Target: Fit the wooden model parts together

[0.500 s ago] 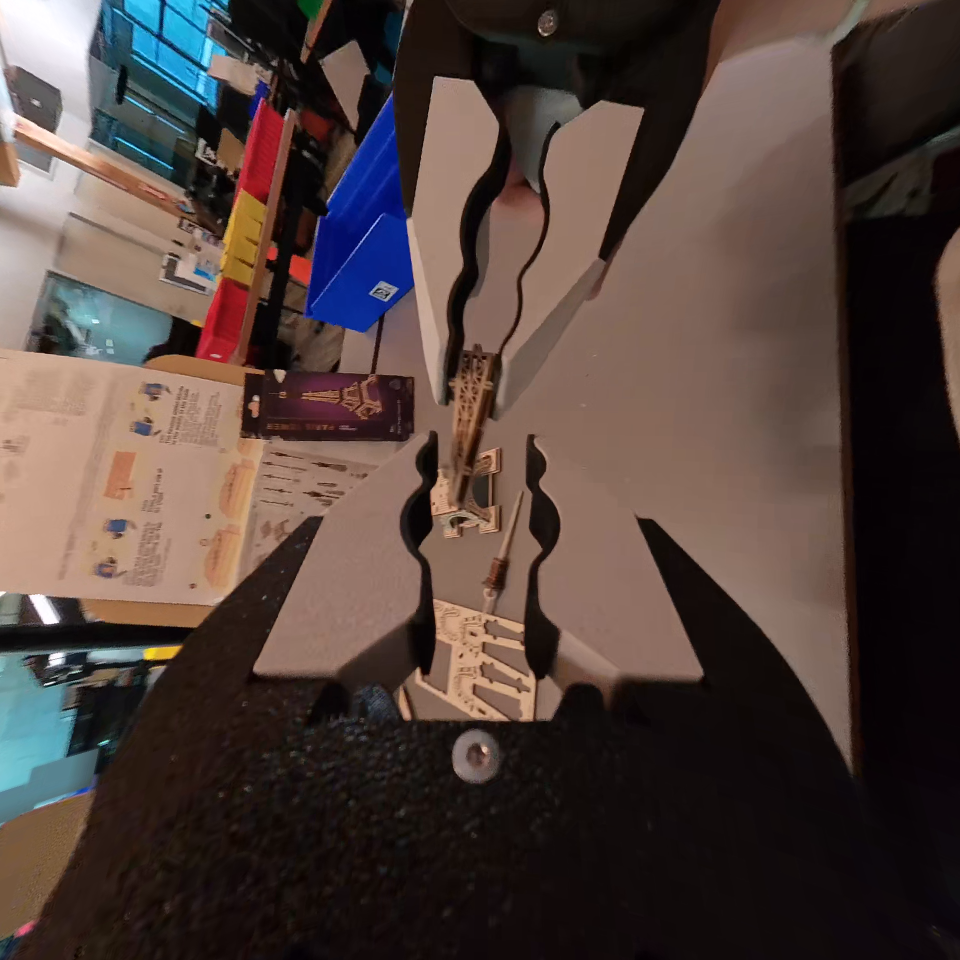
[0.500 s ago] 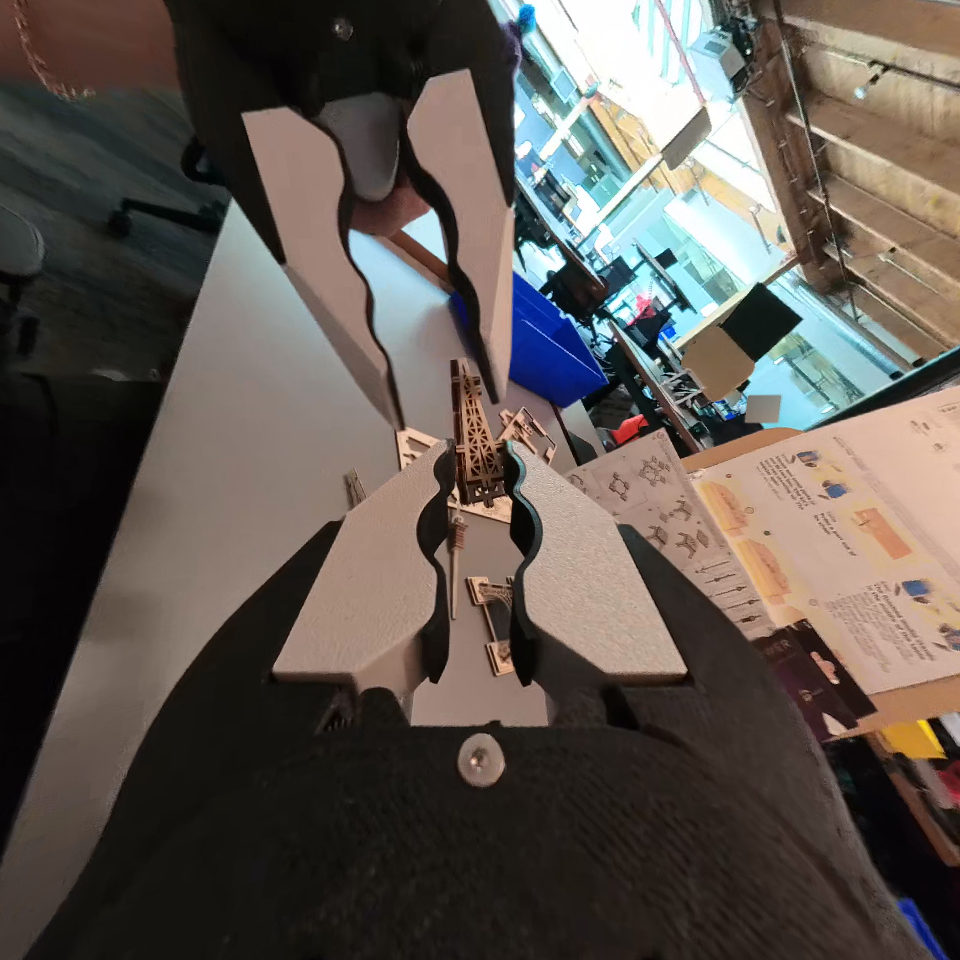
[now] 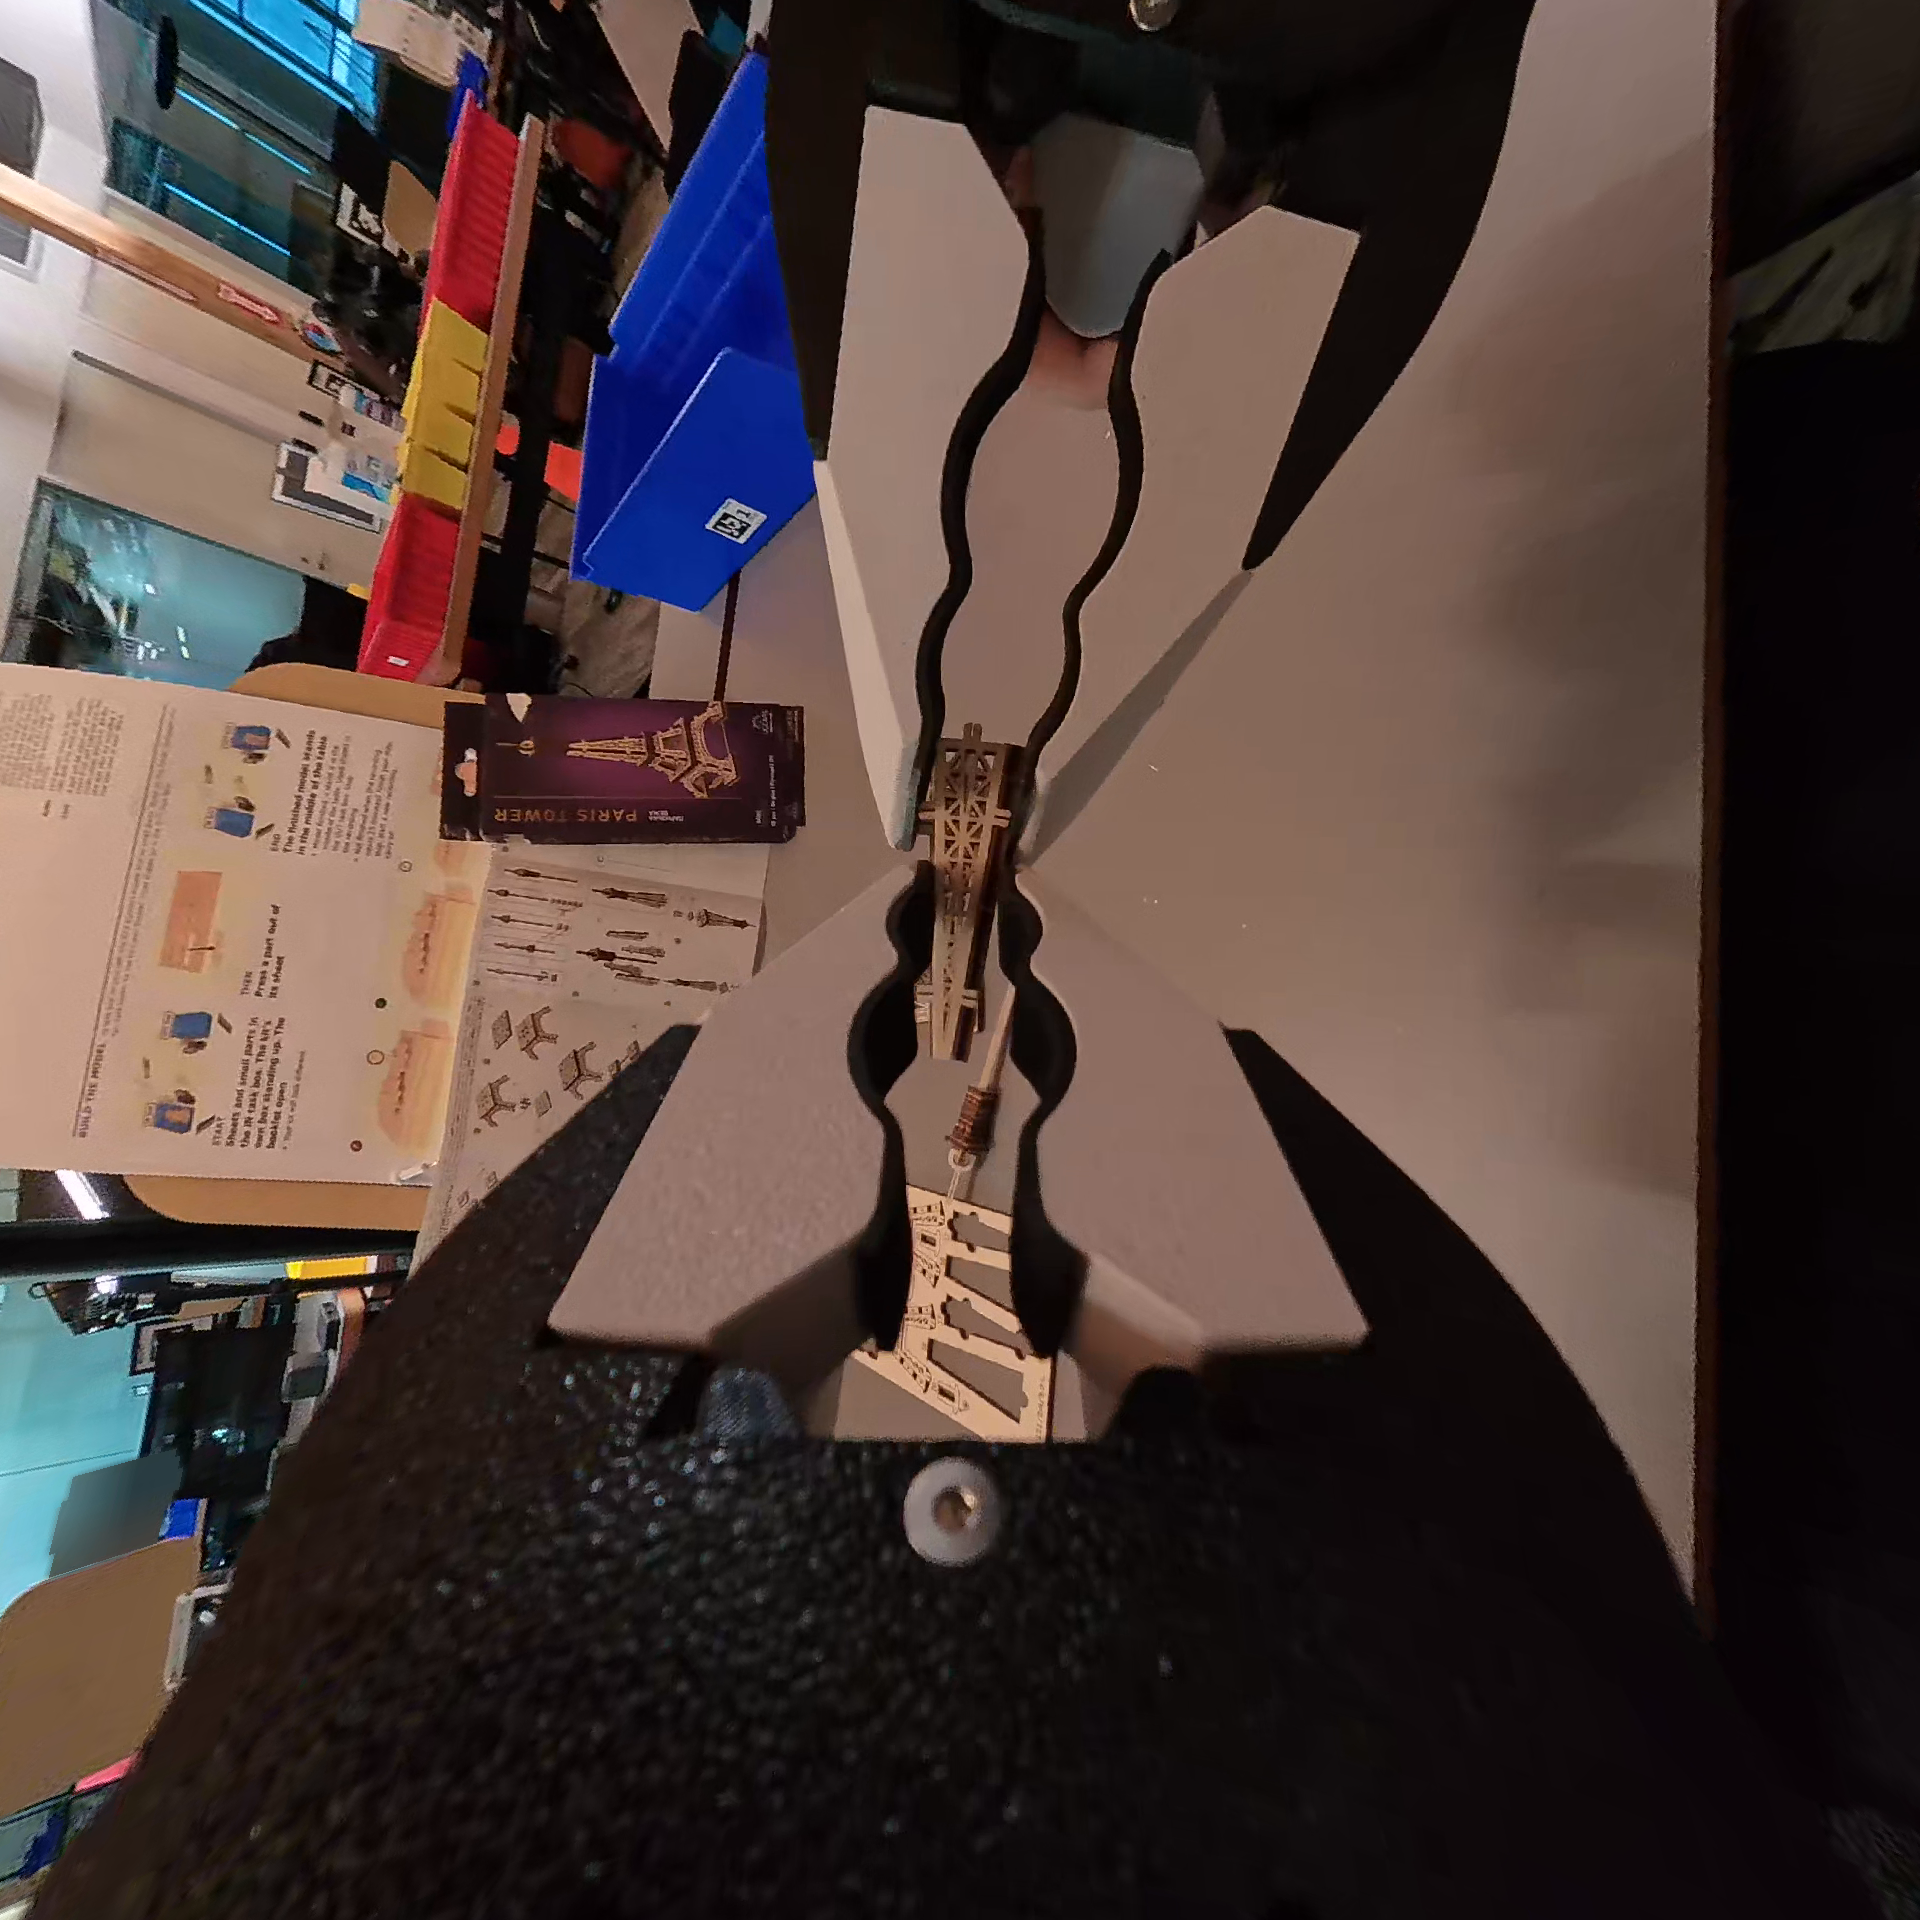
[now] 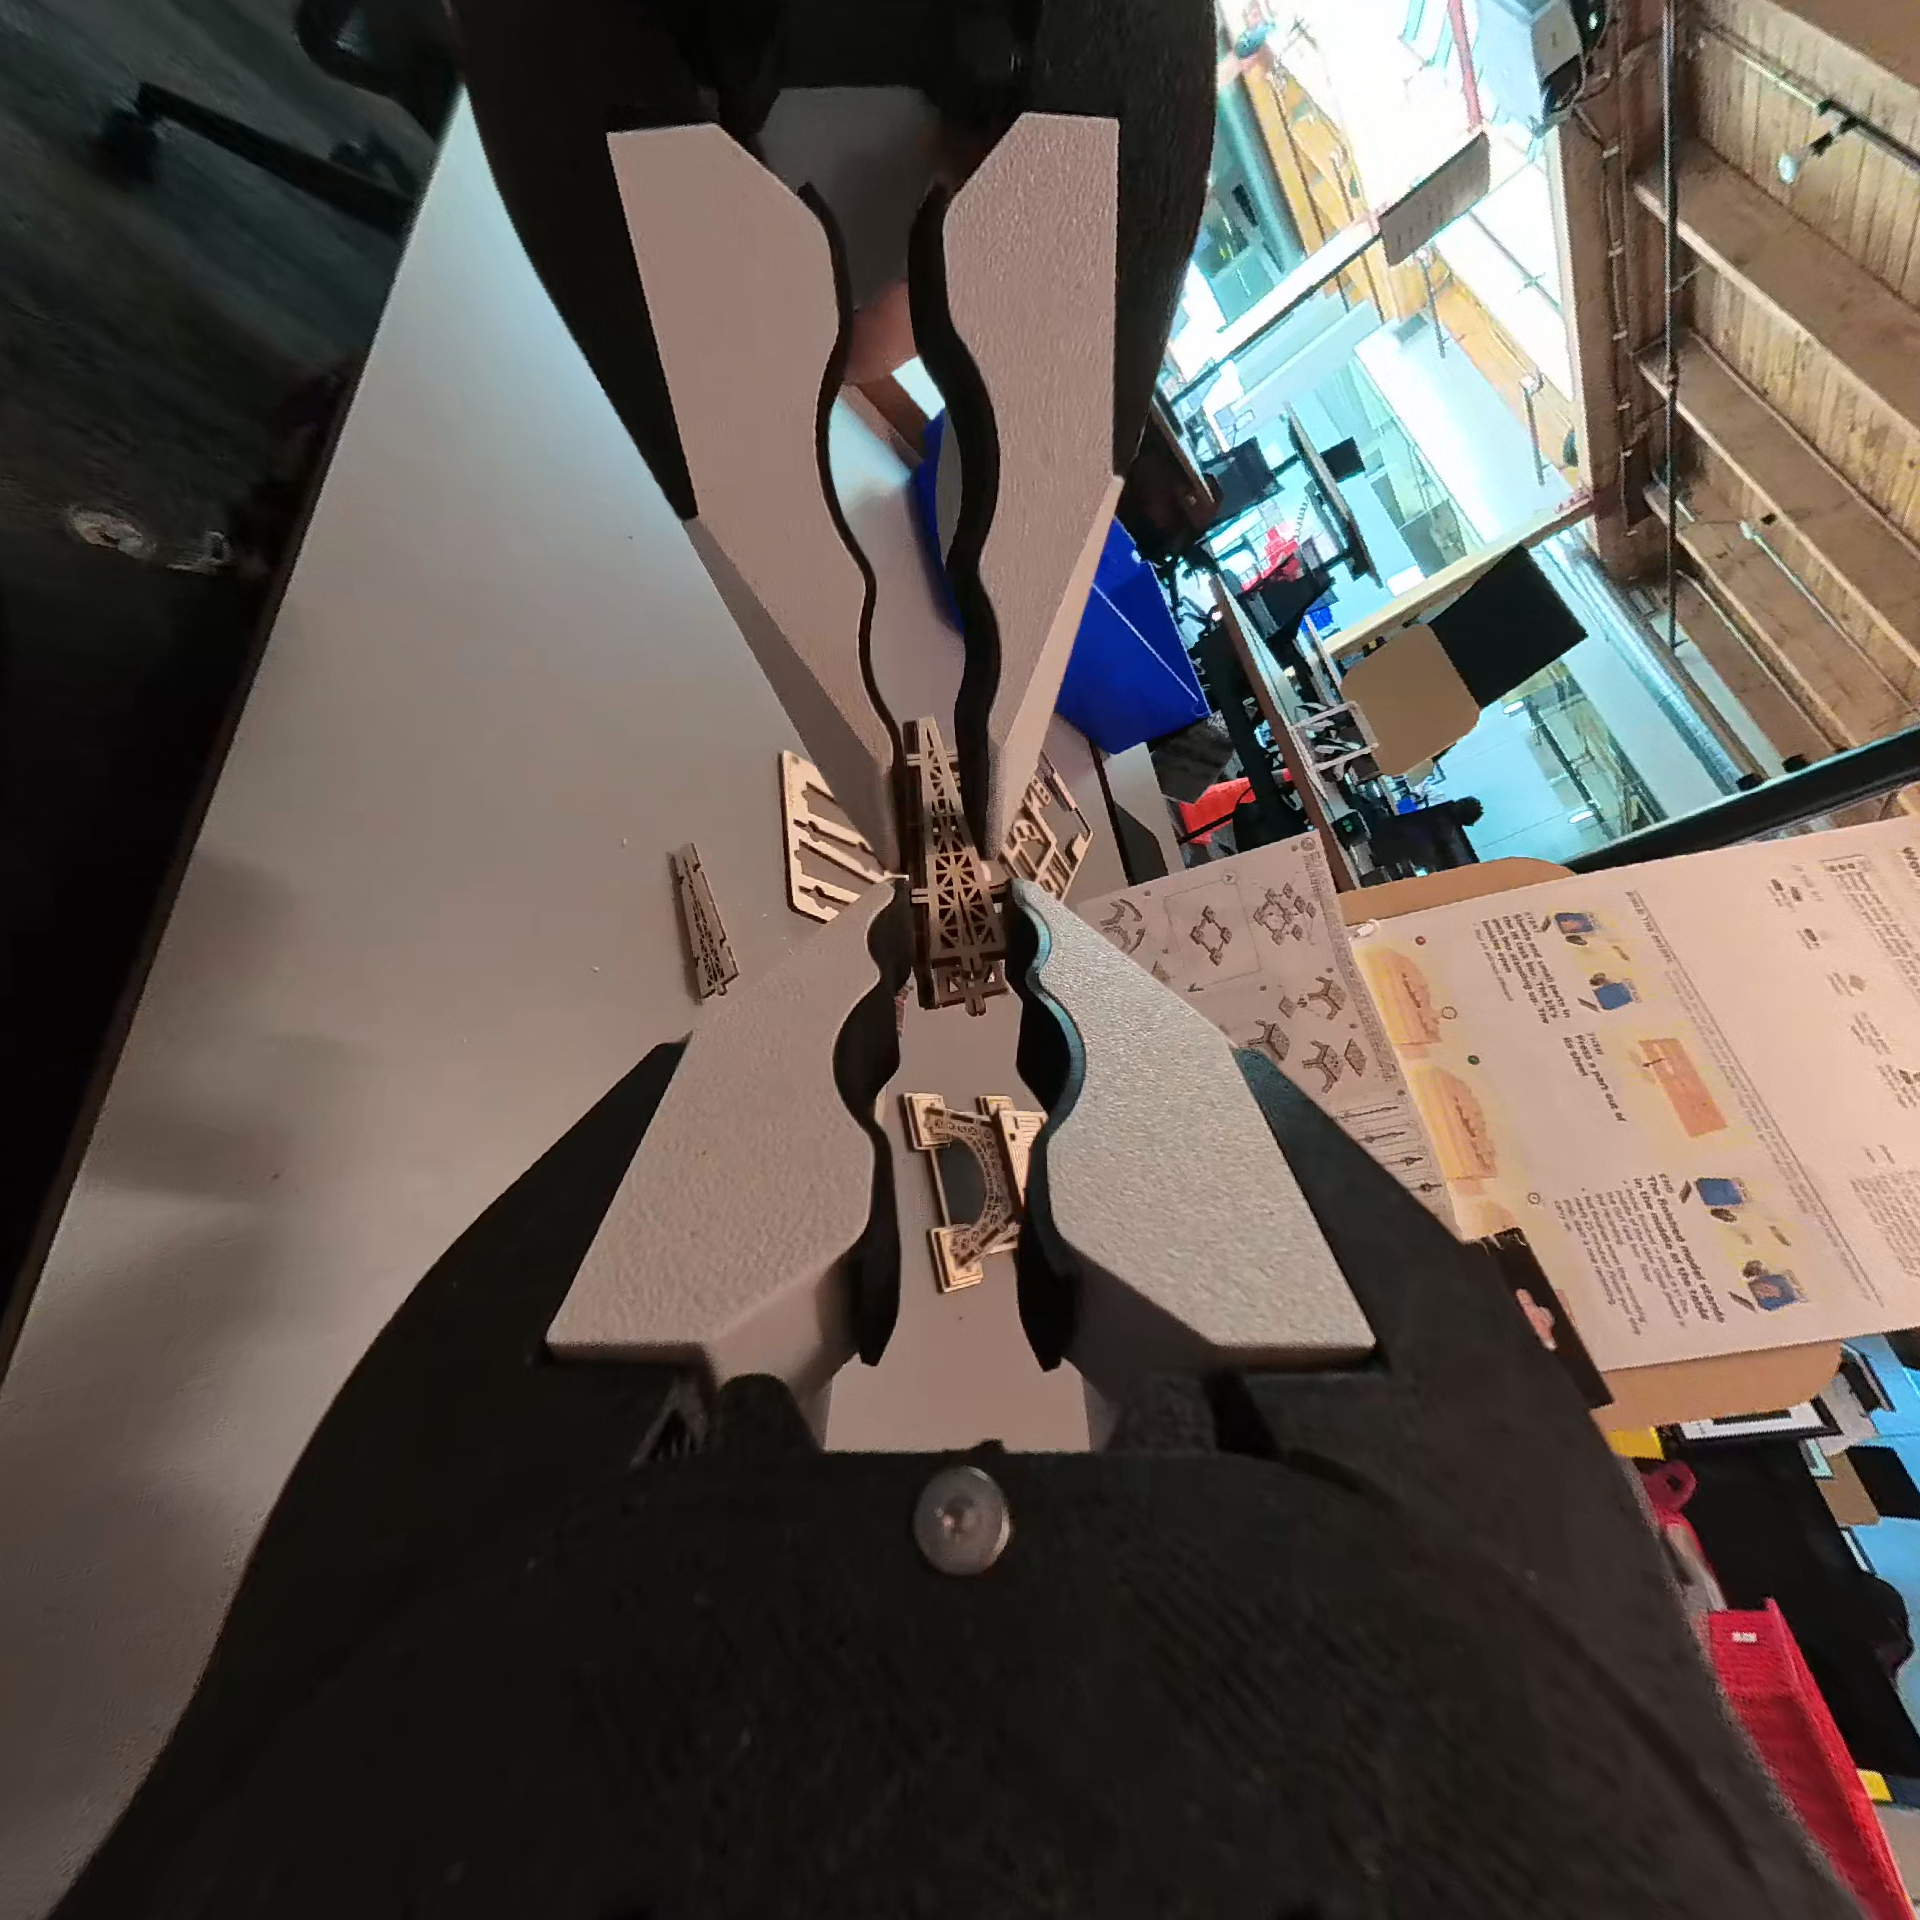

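Right tool (image 4: 951, 914) pinching tapered lattice tower piece (image 4: 951, 883), pale wood

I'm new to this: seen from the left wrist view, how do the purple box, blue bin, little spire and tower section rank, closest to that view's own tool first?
1. Tower section: between the left tool's fingertips.
2. Spire: on the table just beneath, slightly right.
3. Purple box: farther off, to the left.
4. Blue bin: farthest, beyond the box, upper left.
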Tool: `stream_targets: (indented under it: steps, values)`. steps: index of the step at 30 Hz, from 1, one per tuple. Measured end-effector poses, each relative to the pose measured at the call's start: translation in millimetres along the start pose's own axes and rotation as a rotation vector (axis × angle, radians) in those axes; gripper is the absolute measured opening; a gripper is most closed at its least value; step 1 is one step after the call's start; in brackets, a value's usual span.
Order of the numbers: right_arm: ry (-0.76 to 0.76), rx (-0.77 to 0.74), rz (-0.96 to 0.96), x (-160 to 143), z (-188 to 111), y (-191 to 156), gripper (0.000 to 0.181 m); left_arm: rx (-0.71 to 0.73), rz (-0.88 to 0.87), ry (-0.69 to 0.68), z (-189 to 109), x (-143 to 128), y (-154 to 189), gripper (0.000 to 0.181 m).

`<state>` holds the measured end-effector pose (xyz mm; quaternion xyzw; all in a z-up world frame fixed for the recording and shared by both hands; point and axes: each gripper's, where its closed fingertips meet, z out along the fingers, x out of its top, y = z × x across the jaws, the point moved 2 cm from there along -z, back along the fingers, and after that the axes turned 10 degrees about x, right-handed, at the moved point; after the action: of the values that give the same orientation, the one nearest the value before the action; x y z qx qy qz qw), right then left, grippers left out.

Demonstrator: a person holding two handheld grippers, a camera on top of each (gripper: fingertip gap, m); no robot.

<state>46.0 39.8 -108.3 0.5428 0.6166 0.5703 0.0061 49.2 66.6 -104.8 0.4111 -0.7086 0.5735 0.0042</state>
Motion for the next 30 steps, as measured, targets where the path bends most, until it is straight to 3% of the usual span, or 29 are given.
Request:
stream_targets:
  steps: [4,6,11,16,21,26,30]
  values:
    - [0.019,-0.016,0.012,-8.2,2.3,1.9,0.016,0.067,0.021,0.041,7.4,-4.1,0.3,0.01]
    - [0.054,0.007,0.064,-15.6,-1.4,2.8,0.031,0.149,0.074,0.032,13.4,-13.2,1.7,0.01]
    - [0.128,0.203,0.346,-46.1,-8.0,-3.8,0.031,0.27,0.21,0.002,34.7,-39.7,34.4,0.011]
    - [0.089,0.286,0.532,-93.7,6.8,-17.9,0.038,0.237,0.185,-0.031,62.4,-58.9,79.4,0.011]
    - [0.028,0.363,0.562,-111.8,21.9,-39.4,0.039,0.16,0.167,-0.056,78.0,-66.8,102.5,0.018]
    - [-0.032,0.376,0.55,-120.1,30.2,-47.1,0.038,0.124,0.058,-0.024,72.4,-62.7,98.6,0.031]
    - [-0.066,0.329,0.519,-124.6,37.0,-46.0,0.037,0.156,-0.101,-0.028,53.8,-69.8,77.0,0.032]
